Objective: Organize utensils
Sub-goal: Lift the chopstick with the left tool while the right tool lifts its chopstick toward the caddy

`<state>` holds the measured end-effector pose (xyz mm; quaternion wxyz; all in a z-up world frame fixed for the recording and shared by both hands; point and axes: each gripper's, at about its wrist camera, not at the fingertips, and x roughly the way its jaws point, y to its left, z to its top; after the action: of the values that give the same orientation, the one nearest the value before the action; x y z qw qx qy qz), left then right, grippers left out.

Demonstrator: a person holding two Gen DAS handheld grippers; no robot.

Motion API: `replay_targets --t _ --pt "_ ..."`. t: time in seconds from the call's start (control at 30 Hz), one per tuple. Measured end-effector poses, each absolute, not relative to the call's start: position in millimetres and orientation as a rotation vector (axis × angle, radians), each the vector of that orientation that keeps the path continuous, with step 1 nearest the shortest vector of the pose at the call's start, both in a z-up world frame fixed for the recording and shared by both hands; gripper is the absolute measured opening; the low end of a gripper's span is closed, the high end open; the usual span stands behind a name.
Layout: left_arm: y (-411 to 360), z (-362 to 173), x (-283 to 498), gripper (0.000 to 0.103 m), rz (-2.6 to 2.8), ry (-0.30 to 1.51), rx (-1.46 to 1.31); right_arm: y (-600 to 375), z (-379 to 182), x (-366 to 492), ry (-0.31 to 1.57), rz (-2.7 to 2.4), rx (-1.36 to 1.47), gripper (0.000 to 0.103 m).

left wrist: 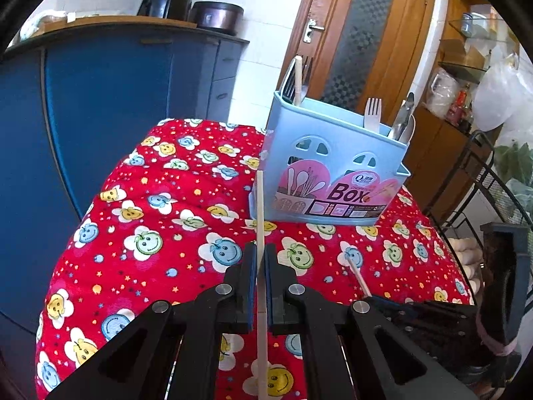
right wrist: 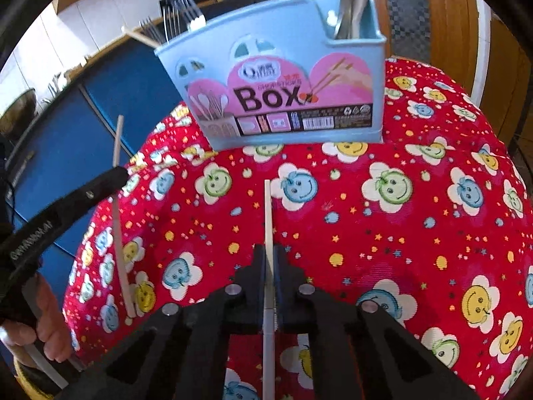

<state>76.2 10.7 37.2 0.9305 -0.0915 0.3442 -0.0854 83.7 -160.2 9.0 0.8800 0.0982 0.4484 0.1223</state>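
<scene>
- Left gripper [left wrist: 260, 256]: jaws drawn together on a pale chopstick [left wrist: 260, 220]; the stick runs straight along the fingers, its far end reaching toward the lower left corner of the blue utensil box [left wrist: 333, 166]; its near end passes back under the gripper body.
- Right gripper [right wrist: 269, 260]: jaws closed on a second white chopstick [right wrist: 268, 213]; the stick points forward over the tablecloth [right wrist: 383, 233], tip short of the box.
- From the right wrist view the left gripper [right wrist: 118, 176] shows at the left edge, its chopstick [right wrist: 118, 233] held steeply, upper end above the fingers, lower end near the cloth; a bare hand [right wrist: 43, 326] grips that tool's handle.
- From the left wrist view the right gripper's chopstick [left wrist: 358, 275] pokes in at lower right, above the cloth.
- Box stands upright on the red smiley-flower cloth toward the far edge of the table; a pink label reads "Box".
- Box contents: one chopstick [left wrist: 298, 80] and dark forks [left wrist: 308, 70] stand in the left compartment; a white plastic fork [left wrist: 372, 113] and metal spoons [left wrist: 403, 116] in the right compartment.
- Surroundings: blue cabinet [left wrist: 116, 116] behind the table on the left; wooden door [left wrist: 363, 33] behind the box.
</scene>
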Motion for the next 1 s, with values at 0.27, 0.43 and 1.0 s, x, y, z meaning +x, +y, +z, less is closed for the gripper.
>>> replay_targets --t 0.27,0.43,1.0 --pt "2.9 46.0 73.9 0.004 -0.191 0.689 -0.177 -175.3 38.1 73.9 0.814 0.255 0.242 0.006" --pt "-3.3 54.5 75.0 0.004 -0.203 0.671 -0.168 -181.9 52.8 69.6 0.748 0.244 0.264 0.006" --pt "-39.6 98.2 96.5 0.004 -0.262 0.574 -0.111 -204.1 97.2 78.7 0.603 0.217 0.276 0.006"
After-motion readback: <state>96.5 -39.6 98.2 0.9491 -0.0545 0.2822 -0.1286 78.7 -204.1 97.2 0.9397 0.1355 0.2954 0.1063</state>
